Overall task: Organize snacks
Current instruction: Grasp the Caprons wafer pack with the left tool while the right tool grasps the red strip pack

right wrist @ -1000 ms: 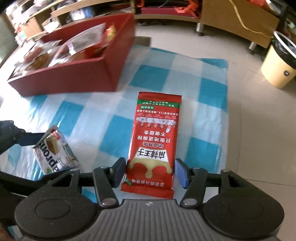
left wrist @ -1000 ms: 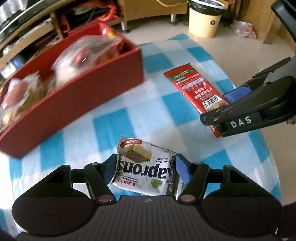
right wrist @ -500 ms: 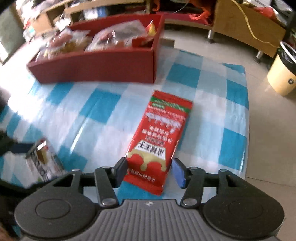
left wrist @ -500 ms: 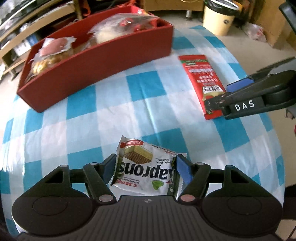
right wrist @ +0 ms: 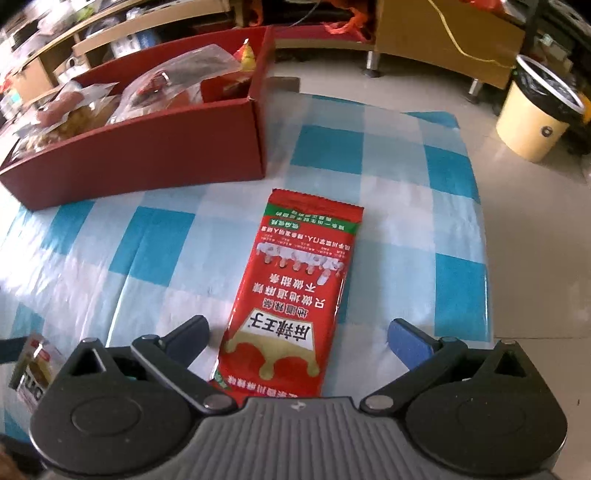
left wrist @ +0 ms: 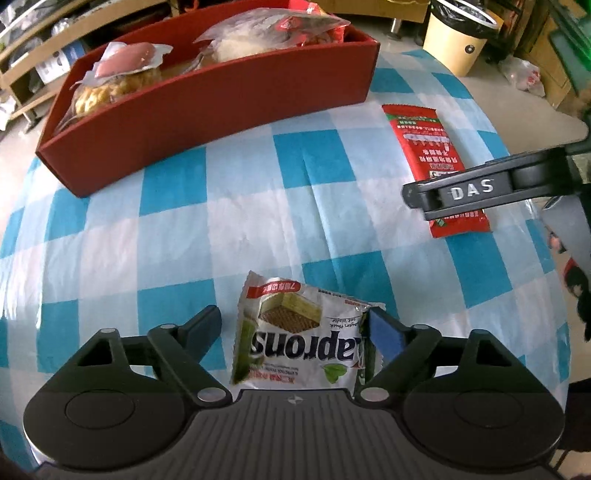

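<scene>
Now both sets of fingers are spread: the left gripper [left wrist: 295, 326] straddles the white wafer pack [left wrist: 301, 341] and the right gripper [right wrist: 297, 338] the red snack packet [right wrist: 295, 295], both flat on the checkered surface [left wrist: 240, 221] near the red box [left wrist: 207, 107].

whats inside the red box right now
The red box holds several clear-wrapped snacks: a pink-topped pack at its left end and a larger bag toward the right. Its front wall hides their lower parts and the box floor.

A blue-and-white checked tablecloth [left wrist: 258, 206] is spread over the table. Beyond it, a cream waste bin [right wrist: 532, 122] lined with a black bag is seen beside low wooden shelving [right wrist: 443, 40].
</scene>
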Motion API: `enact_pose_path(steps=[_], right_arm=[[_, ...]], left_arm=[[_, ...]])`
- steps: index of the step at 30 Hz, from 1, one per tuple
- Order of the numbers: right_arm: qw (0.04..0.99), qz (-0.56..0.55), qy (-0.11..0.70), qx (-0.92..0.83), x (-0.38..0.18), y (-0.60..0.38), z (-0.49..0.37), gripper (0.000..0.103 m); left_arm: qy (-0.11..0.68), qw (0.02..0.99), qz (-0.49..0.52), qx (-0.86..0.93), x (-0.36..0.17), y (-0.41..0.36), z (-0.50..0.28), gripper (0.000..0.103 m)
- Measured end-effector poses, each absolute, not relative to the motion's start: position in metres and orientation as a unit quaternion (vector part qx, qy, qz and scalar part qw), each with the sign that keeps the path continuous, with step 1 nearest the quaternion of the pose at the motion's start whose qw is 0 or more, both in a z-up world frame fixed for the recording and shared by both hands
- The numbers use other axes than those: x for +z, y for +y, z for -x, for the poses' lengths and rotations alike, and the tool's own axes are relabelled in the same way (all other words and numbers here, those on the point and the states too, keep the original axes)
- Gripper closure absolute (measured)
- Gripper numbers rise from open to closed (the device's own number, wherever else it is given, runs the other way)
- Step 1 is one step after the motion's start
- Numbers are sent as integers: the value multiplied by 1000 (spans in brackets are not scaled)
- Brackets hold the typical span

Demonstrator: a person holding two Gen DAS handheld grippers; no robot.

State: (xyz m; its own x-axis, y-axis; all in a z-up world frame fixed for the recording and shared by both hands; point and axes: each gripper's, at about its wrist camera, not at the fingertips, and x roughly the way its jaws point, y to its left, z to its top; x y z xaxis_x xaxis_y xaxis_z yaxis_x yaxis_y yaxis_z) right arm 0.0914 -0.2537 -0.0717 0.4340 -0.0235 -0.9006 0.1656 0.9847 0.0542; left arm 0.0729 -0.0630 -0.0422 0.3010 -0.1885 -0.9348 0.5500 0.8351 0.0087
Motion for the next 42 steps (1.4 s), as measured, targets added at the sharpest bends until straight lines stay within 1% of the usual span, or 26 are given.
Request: enact_pose_path(steps=[1,2,3,4,7,11,14,18,20,24,26,27,29,30,31,33,34,35,38,40,42], right_arm=[[847,-57,526,-52,-70,-253,-88,14],[849,-49,524,-49,-68,-252,-85,21],[851,-46,522,-42,-65,-250,-82,37],[852,-46,521,-38,-61,-248,-77,48],[848,-40,527,-29,-60,-240,-63,50],[848,-36,529,-14,-55,-231,-45,52],[850,-38,525,2,-50,-222,-34,52],[849,-31,527,17,-53,-208,-26,52],[847,-23,530,20,-57,-204,-25,52],[848,-21,530,15,-62,-204,-28,48],[848,-24,529,13,-62,-206,-30,46],[849,-26,528,12,-62,-206,-31,44],[847,-27,531,22,-63,-204,-33,30],[845,-27,533,36,-65,-202,-34,17],[845,-27,533,42,-67,-199,-34,10],[843,-15,536,48,-71,-192,-36,2],[842,-9,537,48,-72,-189,-37,0],[841,-8,538,49,-73,-189,-37,0],[838,-20,544,44,-72,-190,-41,0],[840,-17,540,42,-72,-191,-44,0],[849,-7,528,30,-74,-191,-45,0]], left_arm=[[543,788,-169,-236,-42,-63,-72,19],[543,787,-170,-240,-40,-62,-70,25],[543,785,-170,-245,-39,-62,-67,28],[544,783,-172,-247,-38,-62,-65,31],[544,783,-181,-241,-36,-60,-59,33],[541,787,-168,-245,-28,-52,-53,40],[541,789,-159,-245,-24,-47,-51,43],[540,790,-156,-244,-26,-44,-51,42],[539,790,-162,-244,-29,-44,-52,35],[538,789,-180,-236,-37,-46,-52,21],[528,794,-197,-227,-39,-47,-51,9],[520,796,-210,-227,-40,-48,-49,8],[510,799,-221,-229,-41,-48,-47,4],[509,799,-223,-229,-42,-48,-46,3],[509,798,-229,-229,-44,-48,-46,0],[506,792,-246,-237,-49,-50,-41,0],[498,794,-254,-238,-48,-49,-38,0],[489,795,-265,-243,-47,-49,-34,2],[475,800,-269,-249,-45,-44,-27,3],[490,800,-247,-243,-48,-41,-31,3],[505,799,-220,-239,-48,-38,-35,7]])
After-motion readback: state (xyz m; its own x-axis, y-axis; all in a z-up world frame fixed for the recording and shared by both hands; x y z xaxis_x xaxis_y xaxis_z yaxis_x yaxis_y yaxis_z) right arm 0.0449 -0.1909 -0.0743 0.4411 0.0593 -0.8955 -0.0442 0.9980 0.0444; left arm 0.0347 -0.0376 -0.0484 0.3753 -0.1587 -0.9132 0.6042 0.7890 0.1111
